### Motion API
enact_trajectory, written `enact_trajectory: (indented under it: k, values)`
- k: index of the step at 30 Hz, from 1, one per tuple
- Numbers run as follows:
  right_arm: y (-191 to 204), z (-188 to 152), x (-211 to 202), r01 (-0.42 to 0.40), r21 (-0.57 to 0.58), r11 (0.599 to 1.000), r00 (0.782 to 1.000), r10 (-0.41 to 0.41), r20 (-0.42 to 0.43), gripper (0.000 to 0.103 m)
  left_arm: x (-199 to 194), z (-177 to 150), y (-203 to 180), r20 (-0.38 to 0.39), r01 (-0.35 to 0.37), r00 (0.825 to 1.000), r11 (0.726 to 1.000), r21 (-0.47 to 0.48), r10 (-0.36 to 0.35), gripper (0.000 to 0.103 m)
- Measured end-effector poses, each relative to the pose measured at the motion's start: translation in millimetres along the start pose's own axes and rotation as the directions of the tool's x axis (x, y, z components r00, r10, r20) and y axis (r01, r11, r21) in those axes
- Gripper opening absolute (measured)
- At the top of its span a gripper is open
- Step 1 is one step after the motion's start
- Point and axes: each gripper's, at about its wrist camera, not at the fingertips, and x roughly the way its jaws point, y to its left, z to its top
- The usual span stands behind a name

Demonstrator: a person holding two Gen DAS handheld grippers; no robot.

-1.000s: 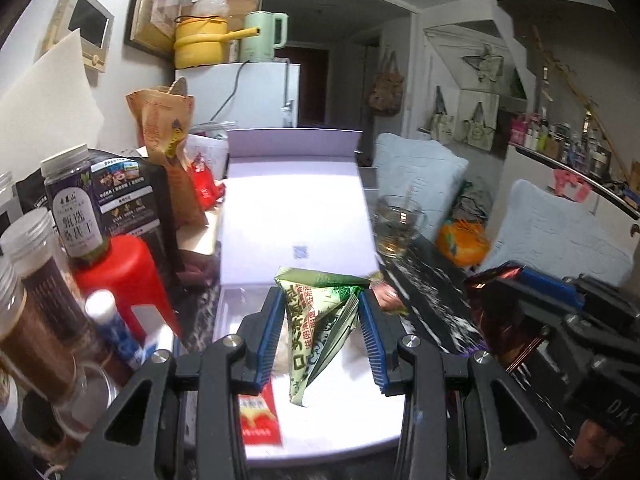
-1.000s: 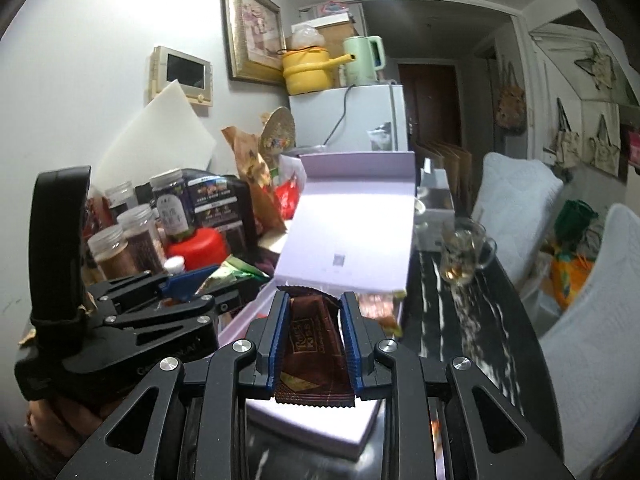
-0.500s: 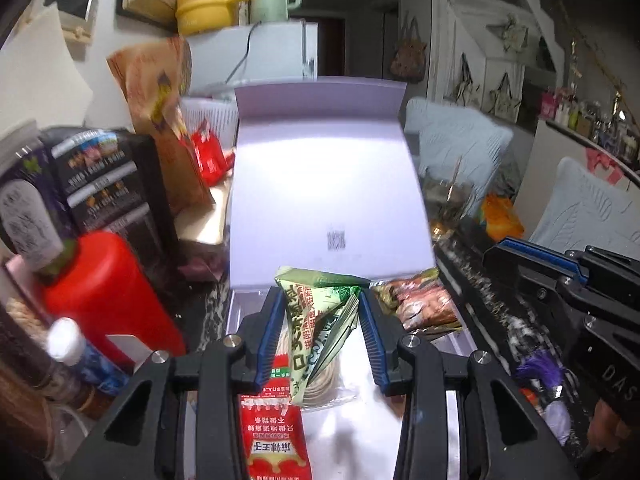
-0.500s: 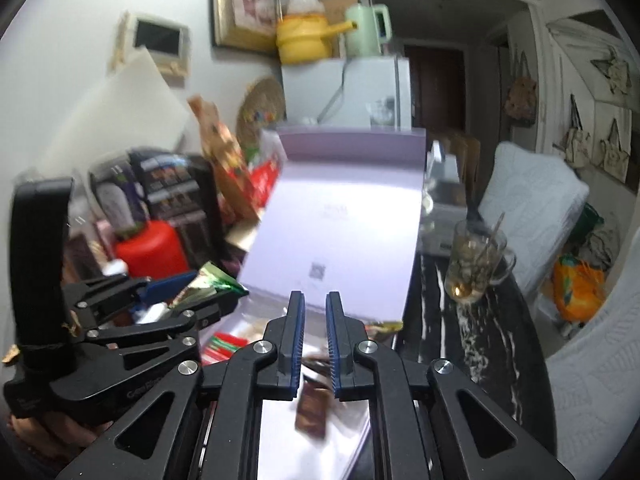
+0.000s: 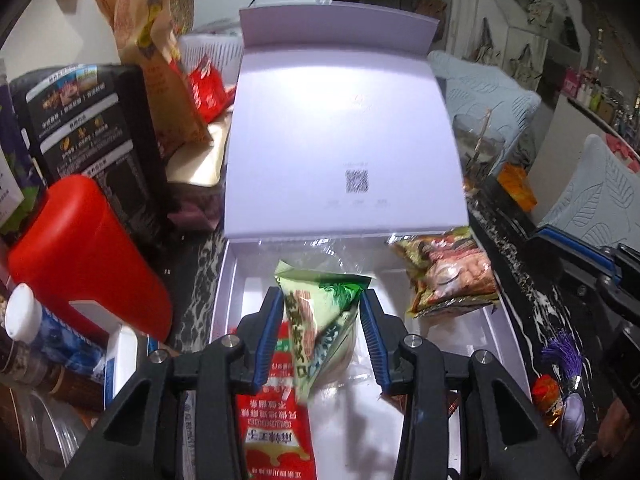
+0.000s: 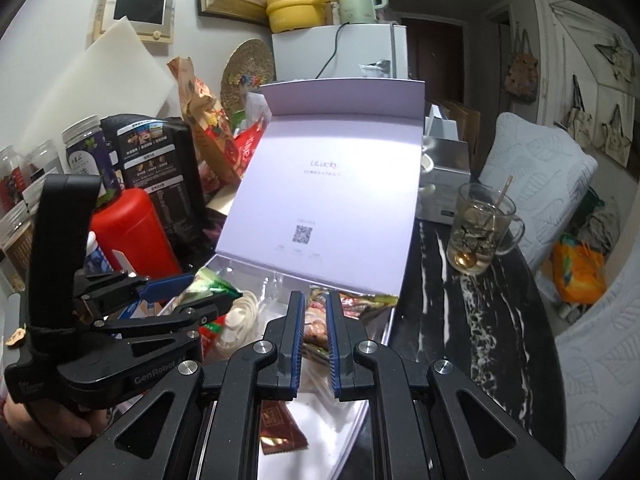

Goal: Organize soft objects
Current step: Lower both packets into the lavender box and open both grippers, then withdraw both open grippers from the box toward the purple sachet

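Observation:
My left gripper point(image 5: 322, 312) is shut on a green snack packet point(image 5: 316, 316) and holds it over the open white box point(image 5: 496, 332). In the box lie a red sachet point(image 5: 276, 420), a nut snack bag point(image 5: 448, 272) at the right and a brown packet point(image 6: 280, 428) near the front. My right gripper point(image 6: 313, 320) hangs over the box with its jaws nearly together and nothing between them. The left gripper point(image 6: 192, 292) with the green packet point(image 6: 212, 286) also shows in the right wrist view.
The box lid point(image 5: 340, 140) stands upright behind the box. A red bottle point(image 5: 84, 256), jars and a black food box point(image 5: 100, 128) crowd the left. A glass mug point(image 6: 480, 232) stands on the dark marble table point(image 6: 480, 320) at the right.
My right gripper let go of the brown packet, which now lies in the box, and its jaws closed. My left gripper moved forward over the box, still holding the green packet.

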Motion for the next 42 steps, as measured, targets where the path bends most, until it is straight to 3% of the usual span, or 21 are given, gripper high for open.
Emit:
enact_trajectory:
  k: [5, 8, 9, 24, 26, 28, 31, 36, 42]
  values:
    - [-1, 0, -2, 0.004, 0.013, 1.000, 1.000, -0.004, -0.008, 0.011, -1, 0, 2, -0.027, -0.021, 0.999, 1.000, -0.012, 0.021, 0.042]
    - [0, -1, -4, 0.007, 0.017, 1.000, 1.000, -0.007, -0.011, 0.012, -7, -1, 3, -0.012, -0.031, 0.999, 0.999, -0.015, 0.031, 0.066]
    - [0, -1, -6, 0.007, 0.017, 1.000, 1.000, -0.007, -0.009, 0.012, -10, -2, 3, 0.000, -0.034, 0.999, 0.999, -0.015, 0.034, 0.068]
    - [3, 9, -51, 0.018, 0.025, 1.000, 0.998, -0.020, 0.068, 0.012, -72, 2, -11, 0.117, -0.048, 0.992, 0.999, 0.006, 0.047, 0.068]
    - [3, 11, -59, 0.028, 0.023, 0.999, 0.997, -0.030, 0.078, 0.019, -83, 3, -13, 0.136, -0.048, 0.990, 0.999, 0.009, 0.047, 0.068]
    - [3, 12, -67, 0.035, 0.027, 0.999, 0.995, -0.037, 0.091, 0.035, -95, 4, -16, 0.162, -0.055, 0.985, 0.998, 0.016, 0.052, 0.068]
    - [3, 13, -83, 0.038, 0.033, 0.999, 0.992, -0.041, 0.120, 0.044, -109, 3, -21, 0.190, -0.060, 0.980, 0.998, 0.027, 0.054, 0.069]
    - [4, 13, -113, 0.053, 0.039, 0.998, 0.983, -0.059, 0.172, 0.064, -141, 0, -30, 0.260, -0.068, 0.964, 0.997, 0.036, 0.057, 0.085]
    - [5, 10, -149, 0.074, 0.037, 0.997, 0.971, -0.080, 0.227, 0.075, -174, -5, -43, 0.316, -0.061, 0.948, 0.996, 0.062, 0.039, 0.088]
